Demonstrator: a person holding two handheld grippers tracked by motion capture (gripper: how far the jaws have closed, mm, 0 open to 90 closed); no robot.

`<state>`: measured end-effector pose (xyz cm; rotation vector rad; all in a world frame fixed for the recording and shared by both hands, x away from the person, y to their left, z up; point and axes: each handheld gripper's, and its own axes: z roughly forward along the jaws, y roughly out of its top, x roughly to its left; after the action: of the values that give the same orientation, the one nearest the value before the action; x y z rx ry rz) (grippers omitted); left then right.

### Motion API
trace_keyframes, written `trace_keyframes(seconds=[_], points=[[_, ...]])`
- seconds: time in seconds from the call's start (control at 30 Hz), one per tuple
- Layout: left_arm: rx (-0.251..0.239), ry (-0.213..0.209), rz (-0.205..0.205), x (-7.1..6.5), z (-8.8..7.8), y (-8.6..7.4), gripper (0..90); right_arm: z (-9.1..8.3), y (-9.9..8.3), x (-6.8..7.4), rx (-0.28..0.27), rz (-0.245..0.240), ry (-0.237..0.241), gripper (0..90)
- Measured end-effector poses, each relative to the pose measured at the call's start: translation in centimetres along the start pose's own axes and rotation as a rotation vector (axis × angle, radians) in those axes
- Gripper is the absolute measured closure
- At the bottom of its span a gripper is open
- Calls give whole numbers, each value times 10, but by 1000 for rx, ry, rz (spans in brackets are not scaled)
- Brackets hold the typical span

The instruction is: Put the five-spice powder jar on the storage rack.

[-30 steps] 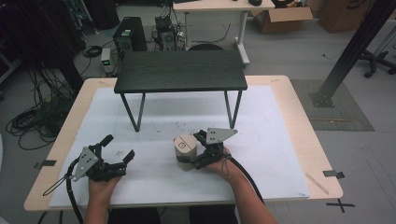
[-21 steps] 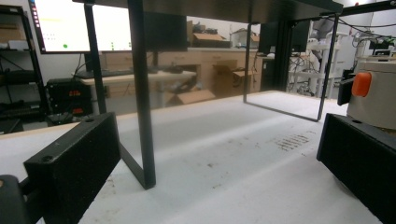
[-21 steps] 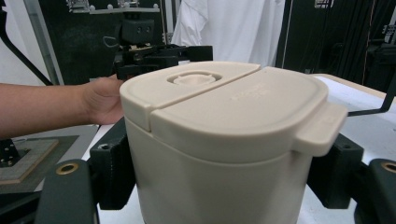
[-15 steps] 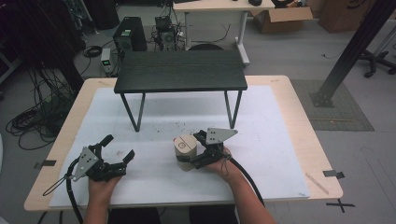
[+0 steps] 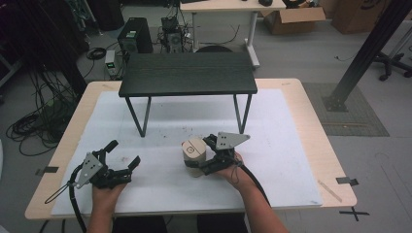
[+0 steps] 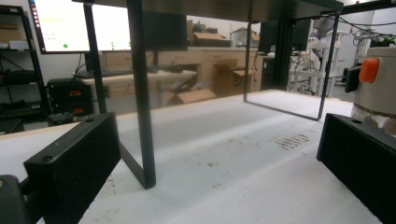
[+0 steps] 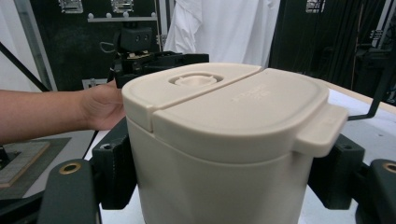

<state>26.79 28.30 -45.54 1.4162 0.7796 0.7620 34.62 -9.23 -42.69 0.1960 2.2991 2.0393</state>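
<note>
A beige lidded canister (image 5: 193, 149) stands upright on the white mat (image 5: 291, 145), just in front of the small black table (image 5: 187, 73). My right gripper (image 5: 198, 156) is shut on it, one jaw pressed to each side of its body. The right gripper view has the canister (image 7: 224, 121) close up between the two jaws of my right gripper (image 7: 224, 186), its flip lid closed. My left gripper (image 5: 124, 153) rests on the mat at the left, open with nothing between its jaws. In its own view my left gripper (image 6: 215, 163) looks toward the table legs, and the canister (image 6: 380, 93) stands at the far right.
The black table's thin legs (image 6: 140, 93) stand on the mat behind both grippers. The wooden tabletop edge (image 5: 320, 141) borders the mat. On the floor beyond are a computer tower (image 5: 131, 36), cables and a cardboard box (image 5: 291, 17).
</note>
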Motion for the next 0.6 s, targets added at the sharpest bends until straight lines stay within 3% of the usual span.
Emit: trace_keyframes(seconds=[0.6], points=[[-1, 0, -1, 0, 0, 0, 2, -15, 16, 3, -11, 2, -72, 237]])
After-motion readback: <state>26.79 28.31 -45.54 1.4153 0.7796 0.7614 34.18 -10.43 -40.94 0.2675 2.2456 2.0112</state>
